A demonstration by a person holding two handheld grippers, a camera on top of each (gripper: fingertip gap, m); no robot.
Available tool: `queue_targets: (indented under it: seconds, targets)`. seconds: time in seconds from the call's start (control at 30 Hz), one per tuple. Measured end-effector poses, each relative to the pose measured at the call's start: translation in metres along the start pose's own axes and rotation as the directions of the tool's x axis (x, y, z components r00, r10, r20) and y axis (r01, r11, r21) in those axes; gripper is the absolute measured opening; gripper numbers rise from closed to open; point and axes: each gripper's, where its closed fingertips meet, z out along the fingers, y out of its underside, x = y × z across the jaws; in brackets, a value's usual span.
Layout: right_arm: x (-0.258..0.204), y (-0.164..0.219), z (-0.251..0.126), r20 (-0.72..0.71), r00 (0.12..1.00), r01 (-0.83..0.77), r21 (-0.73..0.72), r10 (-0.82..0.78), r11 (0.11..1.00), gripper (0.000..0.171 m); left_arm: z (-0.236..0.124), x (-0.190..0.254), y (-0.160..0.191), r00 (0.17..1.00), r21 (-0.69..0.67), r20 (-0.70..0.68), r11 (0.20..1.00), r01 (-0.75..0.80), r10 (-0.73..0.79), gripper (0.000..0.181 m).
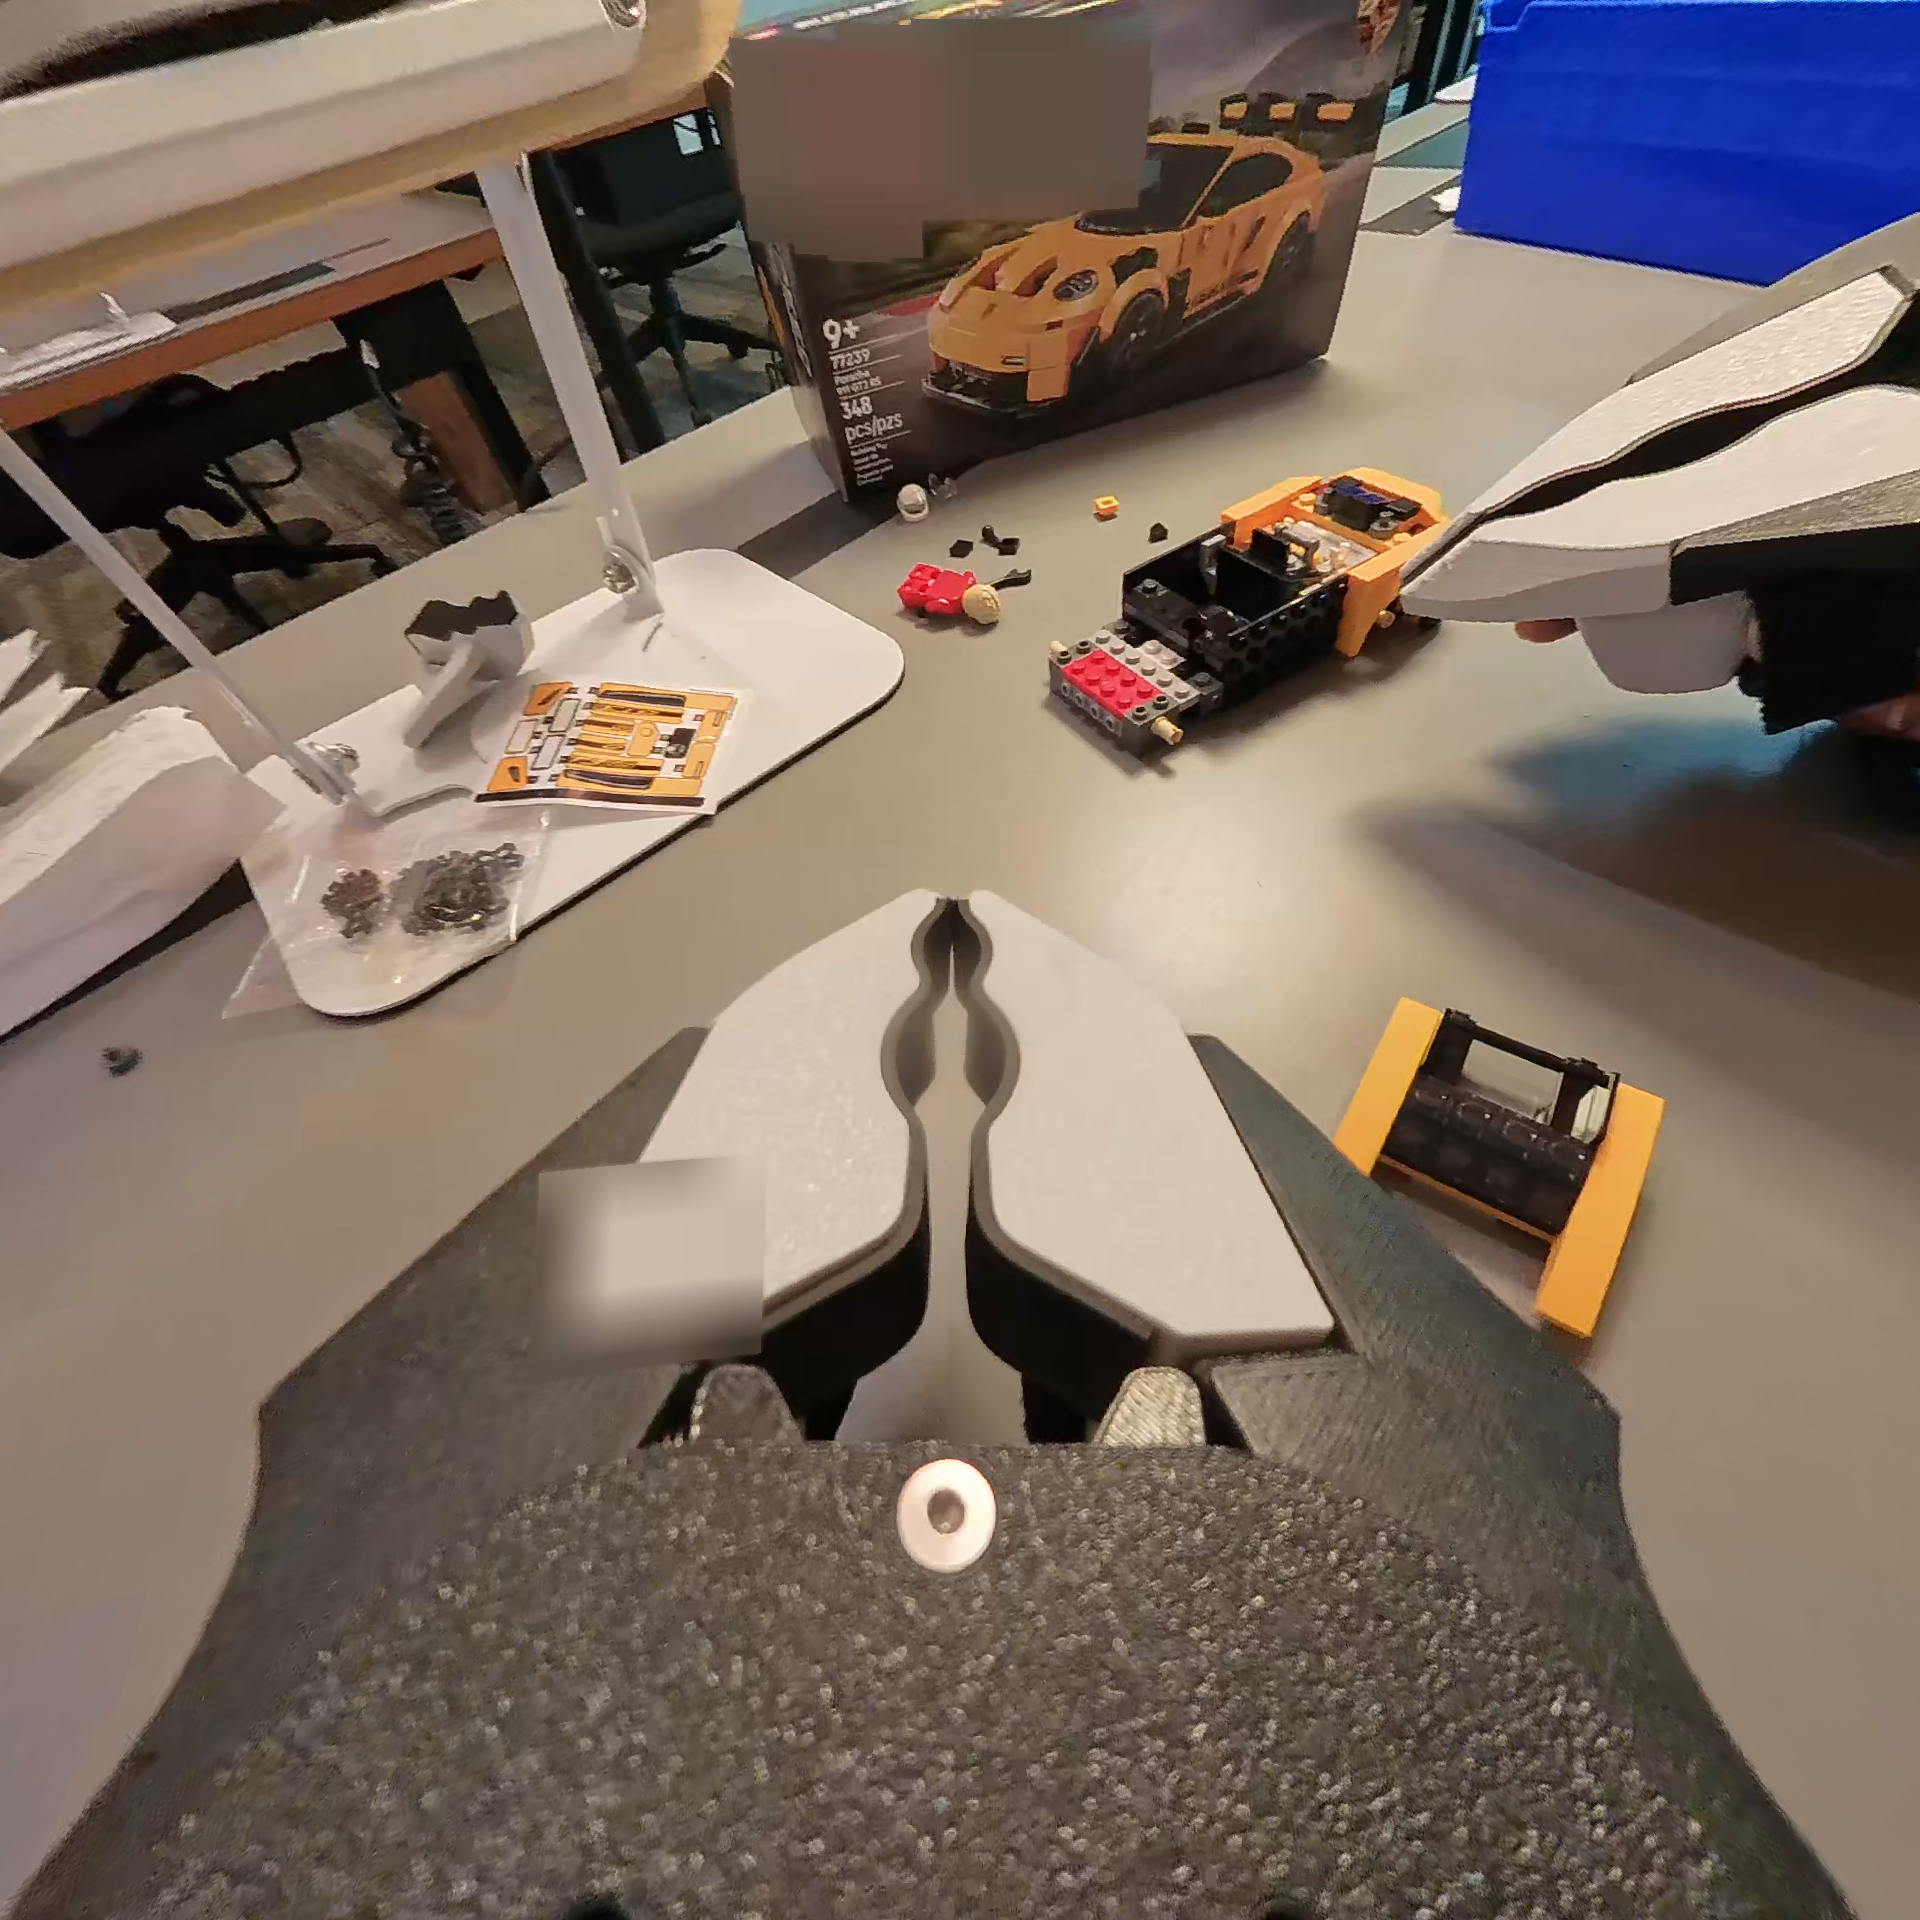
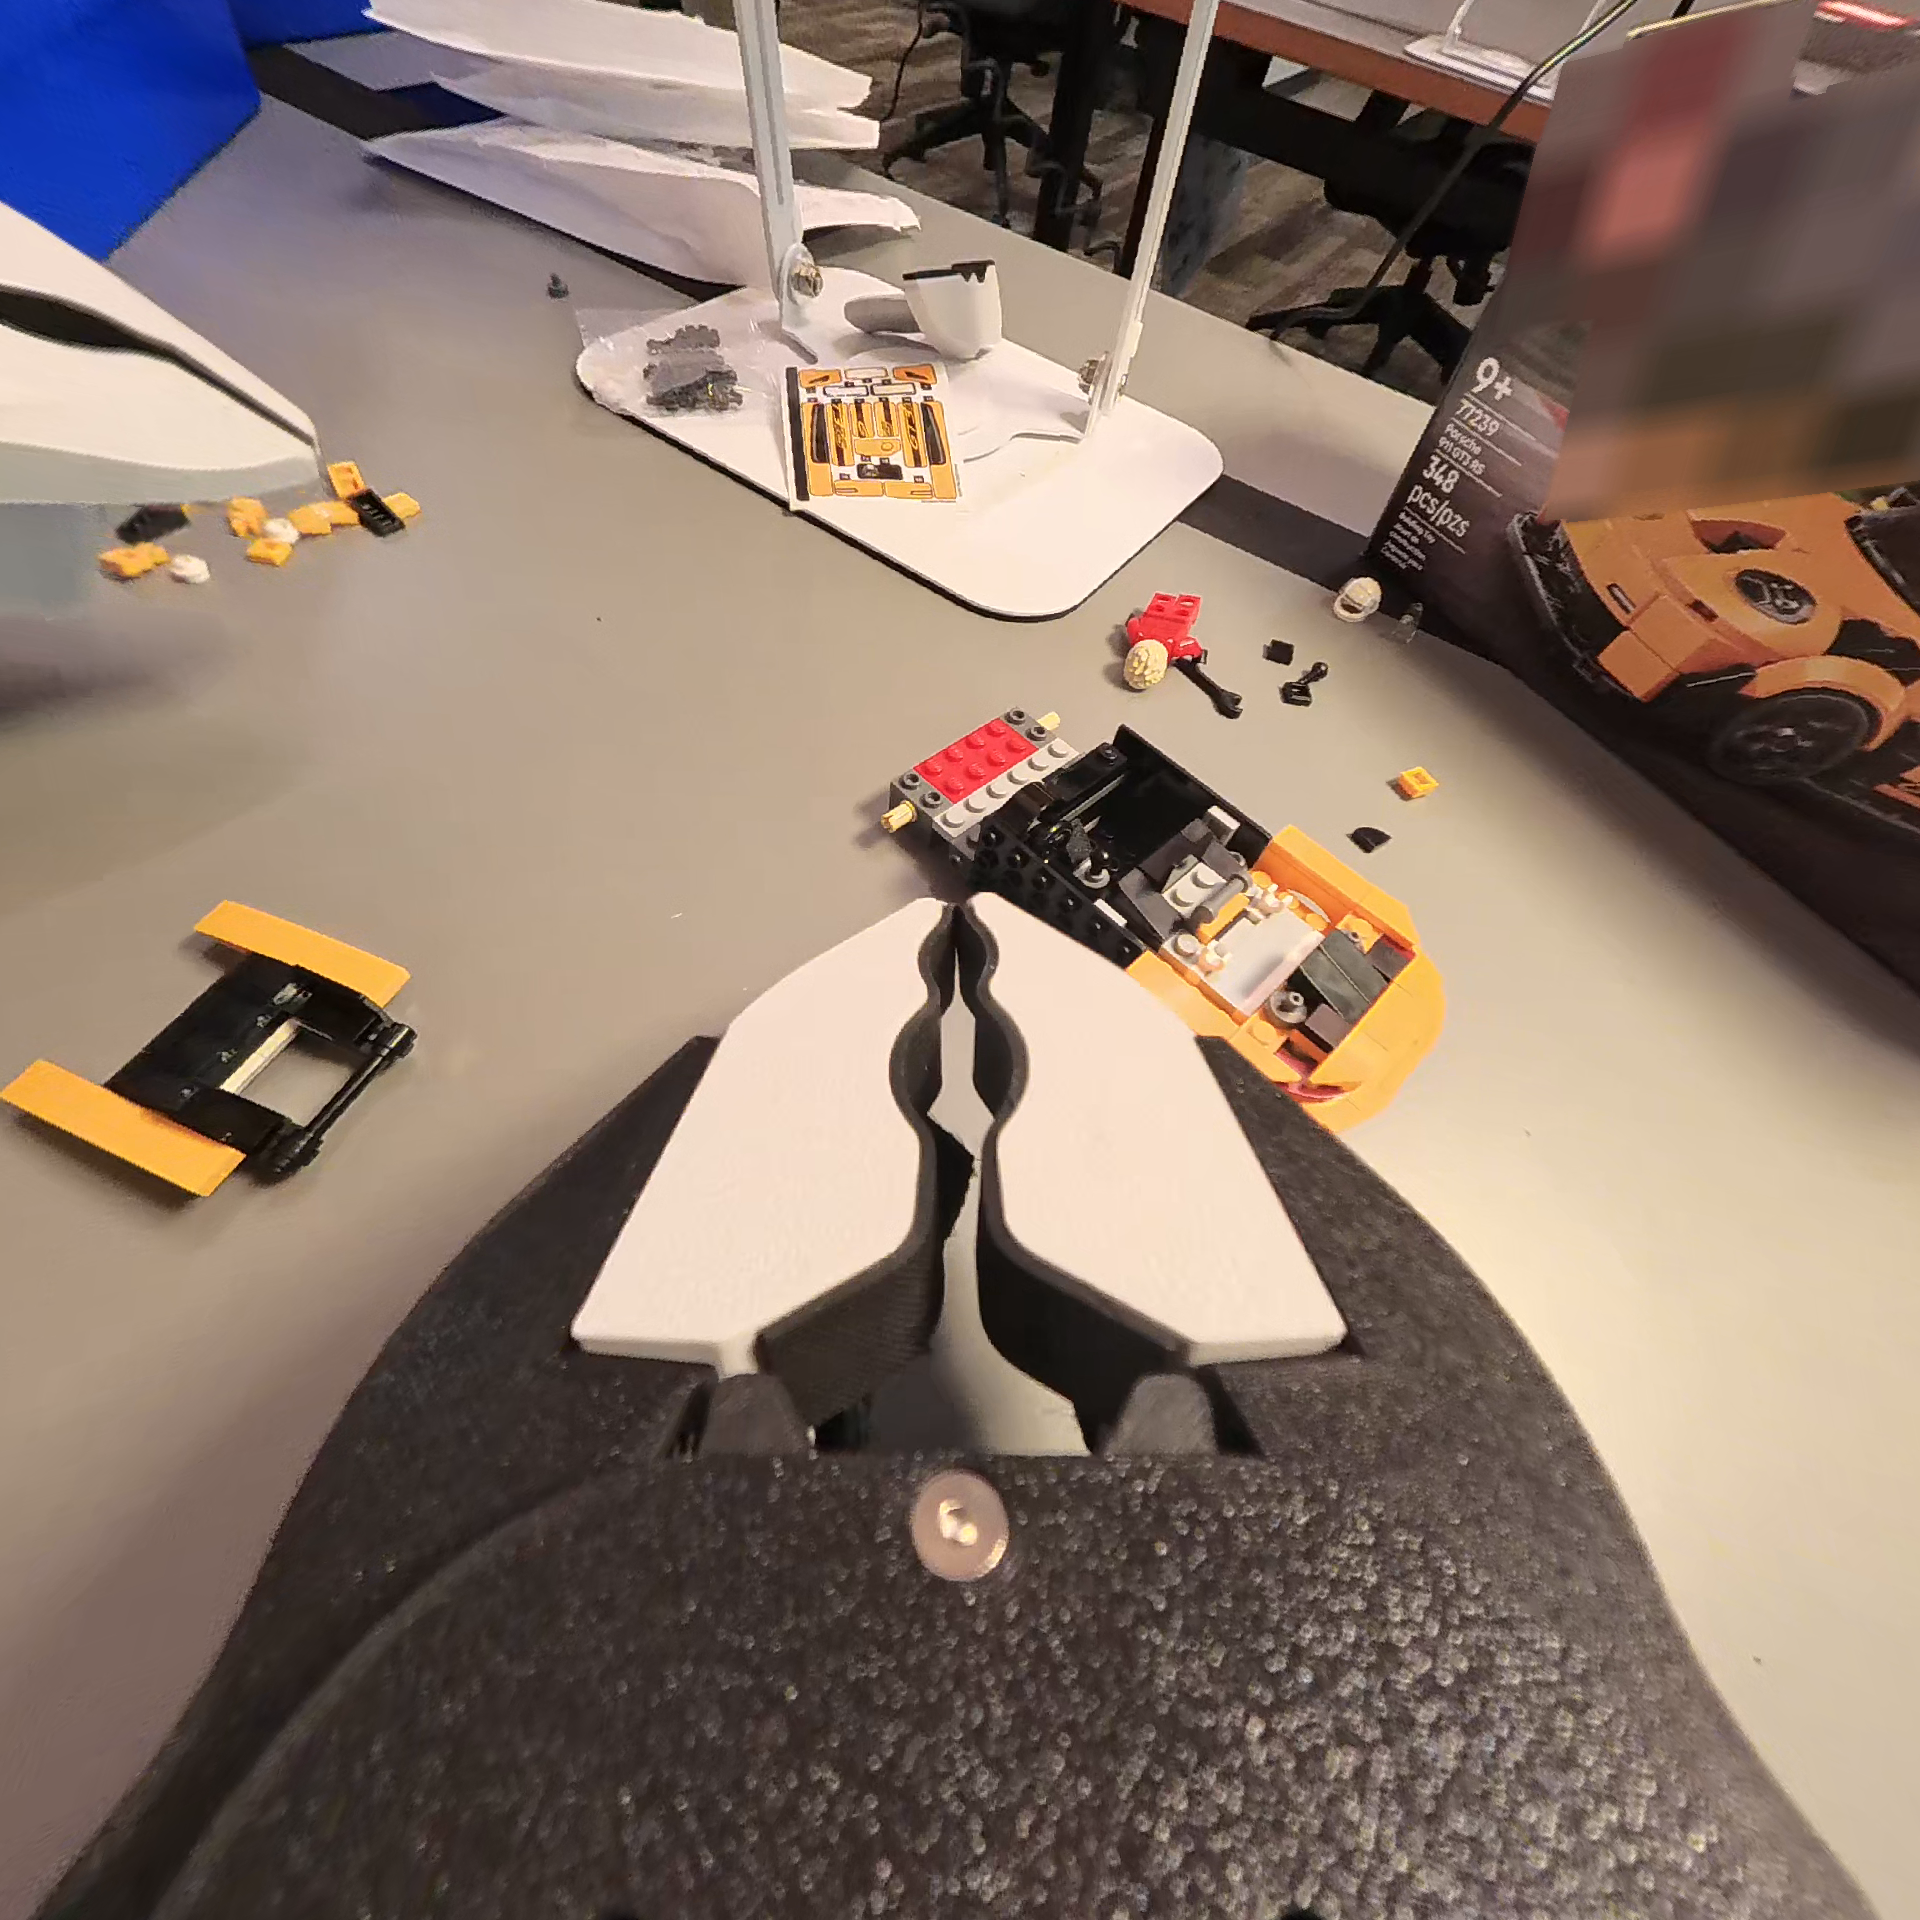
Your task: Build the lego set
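The part-built Lego car (image 1: 1247, 608), with a black chassis, an orange rear and red plates at one end, lies on the grey table (image 1: 1039, 831). It also shows in the right wrist view (image 2: 1164, 894). My right gripper (image 2: 954, 912) is shut and empty, its tips at the car's side. It reaches the car's orange end in the left wrist view (image 1: 1415, 594). An orange and black roof piece (image 1: 1496, 1153) lies apart from the car (image 2: 208, 1049). My left gripper (image 1: 951, 906) is shut and empty, its tips (image 2: 307, 457) just above a pile of small orange pieces (image 2: 270, 525).
The set's box (image 1: 1039, 260) stands behind the car. A sticker sheet (image 1: 613, 743) and a bag of black parts (image 1: 426, 894) lie on a white stand base (image 1: 790, 644). A red minifigure (image 1: 951, 594) and small loose bits lie near the box. Blue bin (image 1: 1683, 125) at far right. My hands' fingertips stand some 15 centimeters from each other. The red minifigure (image 1: 951, 594) is about 15 centimeters from my right fingertips and 20 centimeters from my left. The right camera catches it too, in the right wrist view (image 2: 1144, 628).
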Motion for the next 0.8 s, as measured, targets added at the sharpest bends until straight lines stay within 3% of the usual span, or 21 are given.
queue_targets:
  seconds: [0.17,0.47,0.8]
  targets:
    - [0.001,-0.006,-0.004,-0.019,1.0,0.023,0.024,-0.022,0.999,0.0,-0.002,-0.025,-0.007,0.993,-0.023,0.114,0.999,-0.035,0.037,0.0]
    - [-0.021,-0.067,-0.022,-0.095,0.993,0.081,0.167,-0.065,0.983,0.0,0.001,-0.082,-0.018,0.936,-0.088,0.352,0.996,0.011,0.021,0.0]
    - [-0.054,-0.148,-0.012,-0.042,0.999,0.003,0.292,0.01,0.956,0.0,-0.017,-0.096,-0.012,0.904,-0.013,0.411,0.99,0.138,-0.121,0.0]
